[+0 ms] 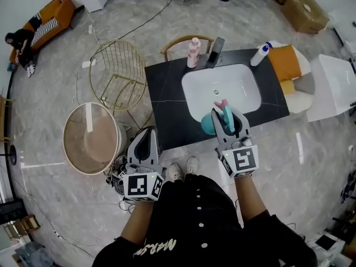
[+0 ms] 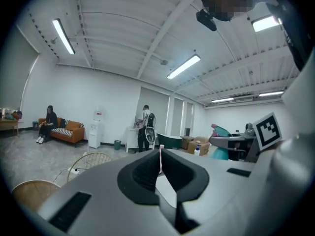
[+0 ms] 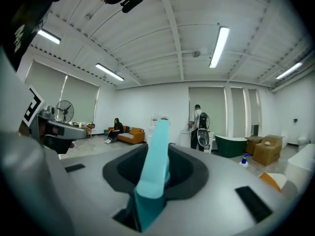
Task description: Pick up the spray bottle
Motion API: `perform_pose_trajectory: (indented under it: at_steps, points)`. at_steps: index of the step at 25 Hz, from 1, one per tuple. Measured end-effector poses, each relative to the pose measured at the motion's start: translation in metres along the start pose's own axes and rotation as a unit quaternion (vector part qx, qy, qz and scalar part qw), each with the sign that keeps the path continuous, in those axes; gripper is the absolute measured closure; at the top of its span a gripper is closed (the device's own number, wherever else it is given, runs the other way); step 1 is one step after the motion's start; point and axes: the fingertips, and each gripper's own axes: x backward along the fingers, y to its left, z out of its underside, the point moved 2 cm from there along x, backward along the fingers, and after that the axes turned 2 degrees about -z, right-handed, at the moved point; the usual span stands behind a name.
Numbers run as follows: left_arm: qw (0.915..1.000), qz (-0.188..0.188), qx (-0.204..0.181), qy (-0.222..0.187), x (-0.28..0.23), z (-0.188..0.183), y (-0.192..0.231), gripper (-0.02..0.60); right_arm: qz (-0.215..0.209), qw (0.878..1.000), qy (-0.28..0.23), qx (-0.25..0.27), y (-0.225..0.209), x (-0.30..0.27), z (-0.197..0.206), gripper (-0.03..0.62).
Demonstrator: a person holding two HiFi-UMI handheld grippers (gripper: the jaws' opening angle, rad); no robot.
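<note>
The teal spray bottle (image 1: 208,124) with a pink nozzle hangs over the front edge of the black counter (image 1: 167,93), held up off it. My right gripper (image 1: 226,115) is shut on its neck and trigger part. In the right gripper view the teal trigger (image 3: 156,156) stands up between the jaws. My left gripper (image 1: 149,138) is lower left, in front of the counter's corner. Its jaws stand together with nothing between them, and in the left gripper view they meet in a thin slit (image 2: 160,161).
A white sink (image 1: 245,93) is set into the counter, with a black faucet (image 1: 215,52), a pink bottle (image 1: 193,52) and a white bottle with a blue cap (image 1: 259,54) behind it. A gold wire basket (image 1: 118,74) and a round beige bin (image 1: 92,138) stand at the left.
</note>
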Motion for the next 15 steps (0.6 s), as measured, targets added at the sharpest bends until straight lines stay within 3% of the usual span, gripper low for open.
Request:
perform_pose_trajectory:
  at_steps: [7,15]
  points:
    - [0.9990,0.034,-0.010,-0.025,-0.002,-0.029,-0.022,0.565,0.064,0.998,0.005,-0.017,-0.018,0.060,-0.006,0.494]
    - [0.9978,0.057,-0.020,-0.029,-0.005,-0.036,-0.027,0.565,0.118,0.993,0.004,-0.031,-0.024,0.089,-0.007,0.494]
